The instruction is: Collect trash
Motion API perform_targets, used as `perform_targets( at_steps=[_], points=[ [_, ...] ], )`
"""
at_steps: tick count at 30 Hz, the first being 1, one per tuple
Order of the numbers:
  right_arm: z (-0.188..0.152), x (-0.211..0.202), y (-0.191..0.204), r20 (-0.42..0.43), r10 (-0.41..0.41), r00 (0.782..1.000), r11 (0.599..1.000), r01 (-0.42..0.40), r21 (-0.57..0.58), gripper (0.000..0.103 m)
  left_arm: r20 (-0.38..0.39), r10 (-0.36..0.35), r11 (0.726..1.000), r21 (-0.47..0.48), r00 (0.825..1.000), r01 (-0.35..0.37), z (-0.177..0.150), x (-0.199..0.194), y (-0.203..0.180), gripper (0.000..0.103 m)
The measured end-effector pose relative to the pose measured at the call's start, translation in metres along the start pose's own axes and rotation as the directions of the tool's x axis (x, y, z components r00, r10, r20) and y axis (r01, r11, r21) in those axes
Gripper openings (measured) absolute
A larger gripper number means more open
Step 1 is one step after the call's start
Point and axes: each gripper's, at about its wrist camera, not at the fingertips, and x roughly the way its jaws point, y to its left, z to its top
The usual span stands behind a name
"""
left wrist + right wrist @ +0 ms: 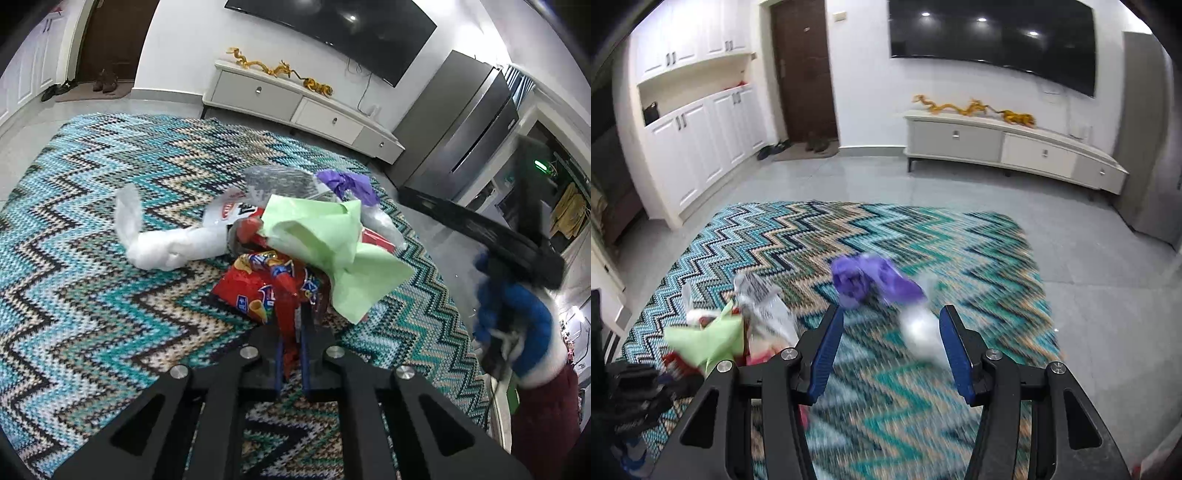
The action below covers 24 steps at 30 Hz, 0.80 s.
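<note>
While one red snack bag (266,291) pinched, one purple wrapper (866,280) loose.

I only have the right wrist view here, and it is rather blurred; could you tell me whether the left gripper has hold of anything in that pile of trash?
Observer: Yes. In the left wrist view the left gripper is shut on the red snack wrapper at the near edge of the pile.
Operator: Thank you. Is the green paper caught in that grip too?
Observer: No, as far as I can see. The green paper lies on top of the pile, beyond and to the right of the pads.
Operator: What sits on the far left of the pile?
Observer: A knotted white plastic bag lying on the zigzag rug.
</note>
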Motion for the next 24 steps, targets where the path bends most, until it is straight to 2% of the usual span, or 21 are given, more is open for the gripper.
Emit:
perform_targets(
  at_steps=[3,6,8,10,13,18,24],
  points=[
    [0.01,0.025,0.002,-0.025,0.031,0.999,1.0,-0.031,-0.002,0.053,0.008,-0.008,1.0,0.0,1.0,0.008,-0.003,-0.01,0.004,0.006],
    [0.016,0.048,0.003,-0.053,0.011,0.999,1.0,-0.011,-0.007,0.053,0.017,-0.015,1.0,0.007,1.0,0.015,-0.007,-0.021,0.007,0.006],
    [0.017,0.06,0.002,-0.078,0.011,0.997,1.0,-0.01,0.009,0.042,0.024,-0.013,1.0,0.011,1.0,0.013,-0.009,-0.029,0.008,0.006],
    [0.017,0.063,0.002,-0.087,0.008,0.996,1.0,-0.007,0.014,0.012,0.028,-0.003,1.0,0.023,1.0,0.002,-0.009,-0.036,0.009,0.006],
    [0.015,0.051,0.005,-0.064,0.006,0.998,1.0,-0.005,0.013,0.003,0.031,0.022,0.999,0.046,0.999,-0.023,-0.011,-0.043,0.006,0.006],
    [0.011,0.014,0.015,-0.011,0.009,1.0,1.0,-0.009,-0.005,0.0,0.03,0.025,0.995,0.092,0.999,-0.028,-0.02,-0.06,-0.001,0.006],
    [0.001,-0.037,0.024,0.049,0.017,0.999,1.0,-0.017,-0.013,0.0,0.051,0.003,0.995,0.099,0.999,-0.008,-0.035,-0.086,-0.01,0.006]
  ],
)
